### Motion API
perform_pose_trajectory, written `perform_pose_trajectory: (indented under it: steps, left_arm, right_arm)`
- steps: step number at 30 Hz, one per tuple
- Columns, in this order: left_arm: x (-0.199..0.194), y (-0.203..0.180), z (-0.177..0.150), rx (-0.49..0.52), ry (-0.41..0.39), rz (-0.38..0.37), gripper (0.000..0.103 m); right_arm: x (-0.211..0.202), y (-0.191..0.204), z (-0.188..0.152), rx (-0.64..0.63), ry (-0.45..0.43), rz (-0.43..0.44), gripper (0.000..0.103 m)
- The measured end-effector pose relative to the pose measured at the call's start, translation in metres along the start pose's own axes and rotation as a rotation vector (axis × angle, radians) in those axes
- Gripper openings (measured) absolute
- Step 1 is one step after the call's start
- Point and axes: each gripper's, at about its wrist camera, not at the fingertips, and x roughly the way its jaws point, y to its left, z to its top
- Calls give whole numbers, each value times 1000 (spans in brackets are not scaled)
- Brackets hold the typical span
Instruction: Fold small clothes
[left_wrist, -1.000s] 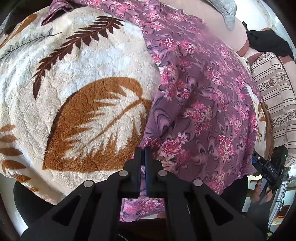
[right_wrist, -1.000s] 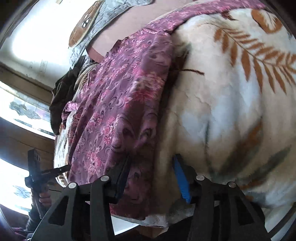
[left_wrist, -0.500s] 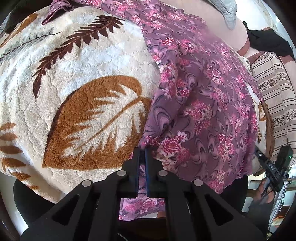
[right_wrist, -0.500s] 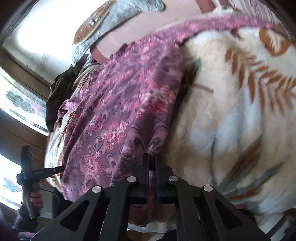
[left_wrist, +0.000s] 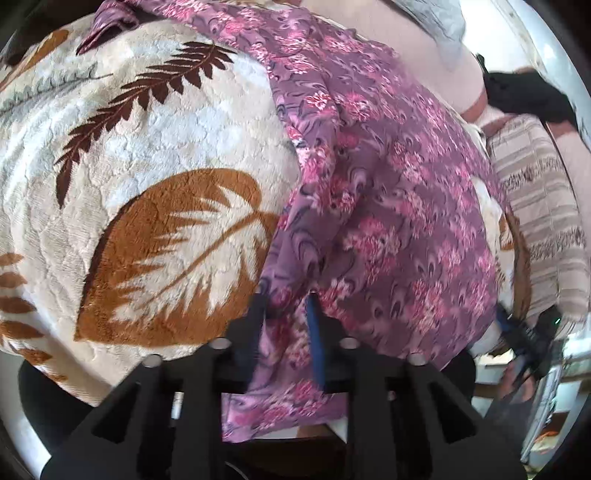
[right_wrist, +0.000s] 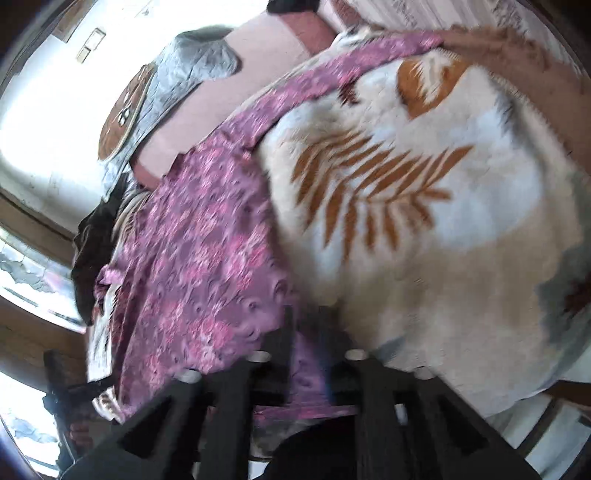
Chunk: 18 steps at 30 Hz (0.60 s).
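Leaf-print blanket (left_wrist: 155, 177) carries a purple floral garment (left_wrist: 388, 206), lengthwise away from the cameras; left tongs (left_wrist: 286, 325) parted around its hem, right tongs (right_wrist: 308, 332) pinching it.

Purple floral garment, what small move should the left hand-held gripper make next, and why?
Probably close the left hand-held gripper firmly on the purple floral garment. Its near hem lies between the parted fingers, while the rest lies spread over the leaf-print blanket, not yet folded.
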Motion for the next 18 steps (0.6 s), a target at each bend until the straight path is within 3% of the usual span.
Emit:
perform_pose_trajectory:
  steps: [2,3,4,8,12,15,18]
  left_arm:
    - [5,-2,2,-10,19,-18,25]
    - [5,-5,2,-5,26,-18,25]
    - [4,-8,3,8,23,-18,25]
    - [-7,-9,13,18,-13,-35,27]
    - [-10,1,59,-37,-69,-34,27]
    - [4,9,106,-103,-98,-9,27]
    - [27,11,143,-153,-75,2,27]
  right_arm:
    - [16,10,-6,-46,57,-21,34]
    - [20,17,-8,-93,69,-40,8]
    - [17,25,-9,-139,59,-49,4]
    - [-16,23,-1,-149,-39,-62,4]
    - [4,6,2,-147,39,-191,4]
    - [11,11,-2,-134,37,-197,5]
    - [14,13,-2,-127,37,-215,9]
